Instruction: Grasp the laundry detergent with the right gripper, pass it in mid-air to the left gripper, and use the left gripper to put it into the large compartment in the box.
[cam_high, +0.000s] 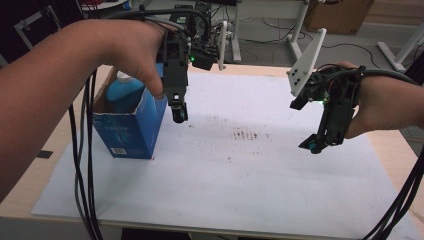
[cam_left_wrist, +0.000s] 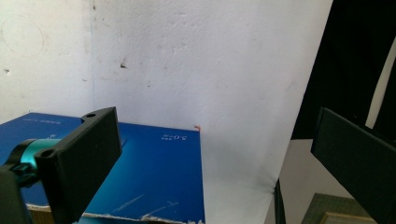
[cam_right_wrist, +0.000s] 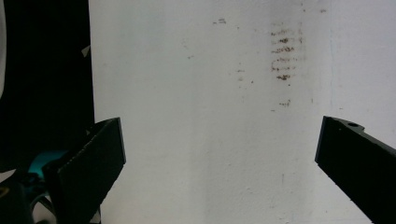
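1. The blue carton (cam_high: 131, 125) is standing upright on the white sheet (cam_high: 240, 170) at the left of the tabletop (cam_high: 45, 165), its top flaps open. A blue bottle with a white cap (cam_high: 121, 90) is sitting inside it, the cap poking just above the rim.

2. The left tongs (cam_high: 179, 114) are hanging just beside the carton's right top edge, pointing down and gripping nothing. In the left gripper view the jaws are standing wide apart, with the carton's blue side (cam_left_wrist: 154, 172) lying under the left jaw and bare sheet between the two.

3. The right tongs (cam_high: 314, 146) are hovering well apart from the carton, over the right half of the sheet and past the brown smudges (cam_high: 245, 134). In the right gripper view they are spread open too, with nothing between them but white sheet (cam_right_wrist: 210, 116).

4. Judging by this, the work is sitting at an in-between point: the bottle is lodged in the carton and neither tool is touching it or the carton.

5. What is left, as far as the pictures are telling, is either closing the flaps or drawing the bottle out; I cannot tell which. Either way, a grasp is not yet being made.
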